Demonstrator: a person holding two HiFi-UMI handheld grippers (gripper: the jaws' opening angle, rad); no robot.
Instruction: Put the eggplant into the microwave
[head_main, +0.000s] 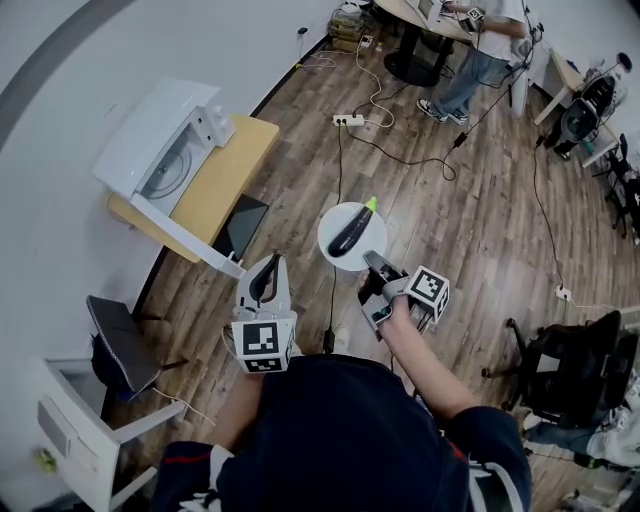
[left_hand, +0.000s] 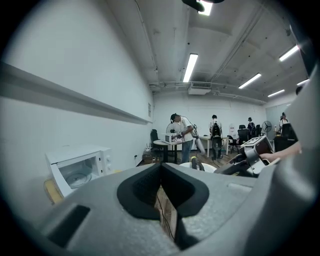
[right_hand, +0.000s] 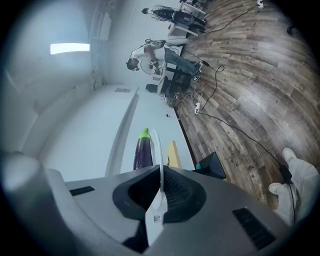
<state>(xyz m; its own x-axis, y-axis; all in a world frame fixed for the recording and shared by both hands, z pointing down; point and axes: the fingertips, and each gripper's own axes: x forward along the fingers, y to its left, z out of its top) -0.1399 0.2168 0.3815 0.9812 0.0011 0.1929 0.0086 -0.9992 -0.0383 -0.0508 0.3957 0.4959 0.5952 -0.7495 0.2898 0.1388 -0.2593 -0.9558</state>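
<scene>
One eggplant (head_main: 350, 232), dark purple with a green cap, lies across a white plate (head_main: 335, 222) that I carry in the air above the wooden floor (head_main: 480, 220), well apart from the microwave (head_main: 165, 150). My right tongs (head_main: 372, 262) are clenched on the plate's near rim, which shows edge-on between the jaws in the right gripper view with the eggplant lying just past it. My left tongs (head_main: 272, 262) are closed on nothing, held beside the right ones and pointed toward the tabletop (head_main: 225, 175). The microwave sits on the tabletop's left end against the wall, and its cavity with the glass turntable shows, so I judge the door to be open. I am in the carry, with the placing not yet begun. To do it well I should keep the plate level, since a one-sided pinch on the rim lets it sag and the round eggplant could roll off. I would come square to the opening, slide the plate in low over the turntable, and keep my empty left tongs ready to steady the far rim.
</scene>
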